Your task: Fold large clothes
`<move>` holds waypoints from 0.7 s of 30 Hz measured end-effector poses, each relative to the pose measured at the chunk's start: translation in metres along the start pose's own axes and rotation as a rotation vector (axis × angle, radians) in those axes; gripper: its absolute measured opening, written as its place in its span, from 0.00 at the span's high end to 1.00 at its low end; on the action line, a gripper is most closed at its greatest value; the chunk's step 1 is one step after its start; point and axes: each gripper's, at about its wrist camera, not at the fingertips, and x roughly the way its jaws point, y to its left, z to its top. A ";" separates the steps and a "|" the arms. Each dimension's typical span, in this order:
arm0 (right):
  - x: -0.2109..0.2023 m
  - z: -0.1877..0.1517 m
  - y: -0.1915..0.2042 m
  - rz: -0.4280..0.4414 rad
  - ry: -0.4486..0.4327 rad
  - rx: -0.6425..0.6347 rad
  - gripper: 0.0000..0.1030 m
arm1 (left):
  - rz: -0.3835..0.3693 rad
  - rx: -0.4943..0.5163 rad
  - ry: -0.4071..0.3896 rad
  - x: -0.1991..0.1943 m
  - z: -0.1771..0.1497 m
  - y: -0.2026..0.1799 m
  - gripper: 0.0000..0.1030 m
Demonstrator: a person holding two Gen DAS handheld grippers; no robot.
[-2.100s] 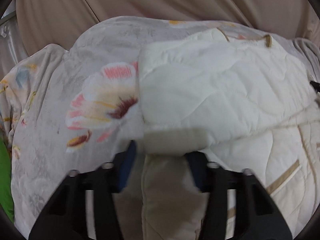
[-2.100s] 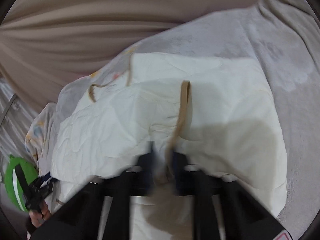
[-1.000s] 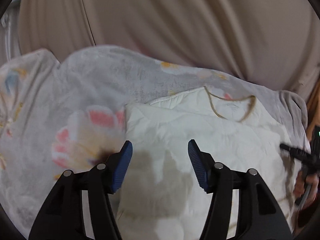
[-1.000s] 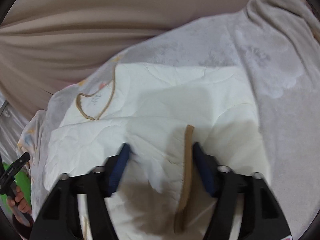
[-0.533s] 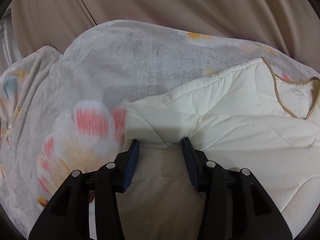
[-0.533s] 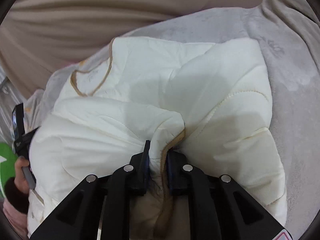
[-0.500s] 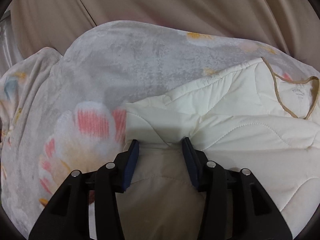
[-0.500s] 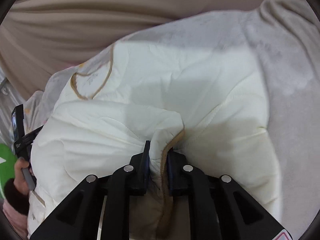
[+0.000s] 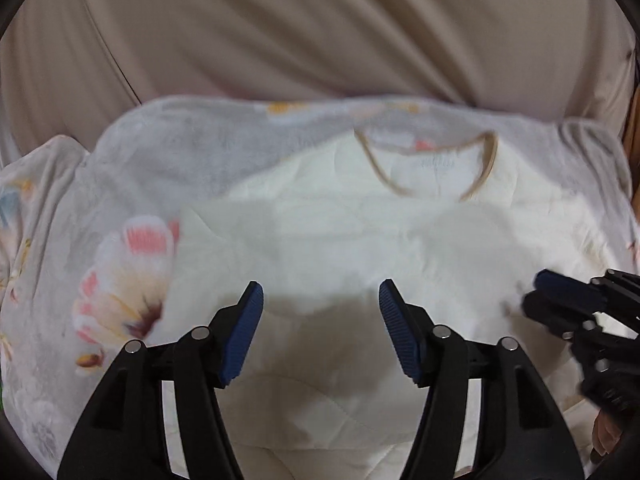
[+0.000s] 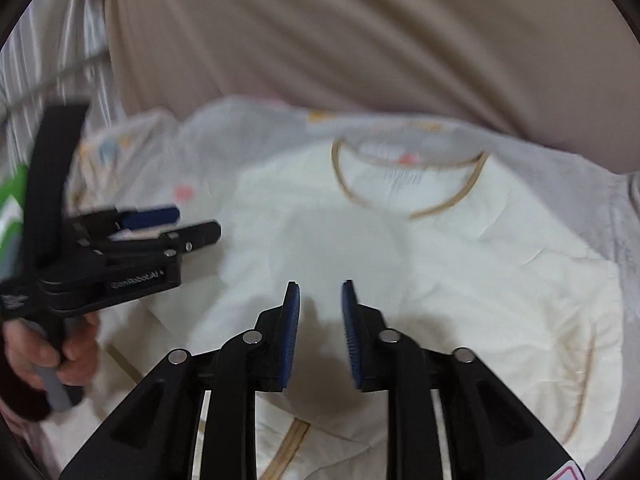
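A cream quilted garment (image 9: 328, 240) with tan trim at its neckline (image 9: 432, 172) lies folded on a flowered blanket; it also shows in the right wrist view (image 10: 440, 264). My left gripper (image 9: 320, 300) is open and empty, just above the garment's near part. It also shows in the right wrist view (image 10: 180, 224) at the left. My right gripper (image 10: 320, 304) is open and empty above the garment's middle. It shows at the right edge of the left wrist view (image 9: 560, 300).
The grey blanket (image 9: 120, 240) with pink flowers covers the surface under the garment. A beige curtain (image 9: 320, 32) hangs behind. A green object (image 10: 12, 200) is at the far left edge of the right wrist view.
Both grippers have let go of the garment and opened. They have pulled back and up, so the whole folded garment with its neckline is in view.
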 end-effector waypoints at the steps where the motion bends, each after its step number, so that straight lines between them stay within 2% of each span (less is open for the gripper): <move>1: 0.008 -0.008 -0.006 -0.030 0.023 -0.002 0.86 | 0.027 0.013 0.020 0.011 -0.006 0.004 0.43; 3: 0.012 -0.022 -0.034 -0.083 0.039 0.035 0.86 | 0.083 0.021 0.025 0.023 -0.018 0.021 0.43; 6: -0.010 -0.045 -0.095 -0.124 0.045 0.165 0.87 | 0.130 -0.020 0.044 0.029 -0.029 0.063 0.42; 7: -0.020 -0.055 -0.115 -0.167 0.046 0.190 0.87 | 0.148 -0.042 0.052 0.030 -0.034 0.078 0.38; 8: -0.028 -0.066 -0.132 -0.192 0.048 0.218 0.87 | 0.153 -0.061 0.056 0.031 -0.038 0.090 0.28; 10: -0.037 -0.081 -0.155 -0.165 0.054 0.286 0.99 | 0.121 -0.111 0.070 0.033 -0.045 0.107 0.24; 12: -0.042 -0.086 -0.164 -0.153 0.059 0.332 1.00 | 0.107 -0.146 0.085 0.034 -0.045 0.113 0.24; 14: -0.053 -0.084 -0.158 -0.198 0.042 0.343 1.00 | 0.147 -0.129 0.067 0.027 -0.043 0.107 0.30; 15: -0.063 -0.082 -0.150 -0.188 0.015 0.337 0.95 | 0.157 -0.110 0.055 0.022 -0.043 0.103 0.31; 17: -0.067 -0.079 -0.137 -0.184 -0.006 0.298 0.94 | 0.178 -0.083 0.042 0.016 -0.047 0.097 0.31; 19: -0.050 -0.090 -0.138 -0.216 0.062 0.268 0.96 | 0.177 -0.078 0.057 0.022 -0.050 0.096 0.30; 21: -0.041 -0.095 -0.146 -0.187 0.079 0.299 0.98 | 0.169 -0.094 0.069 0.026 -0.051 0.098 0.29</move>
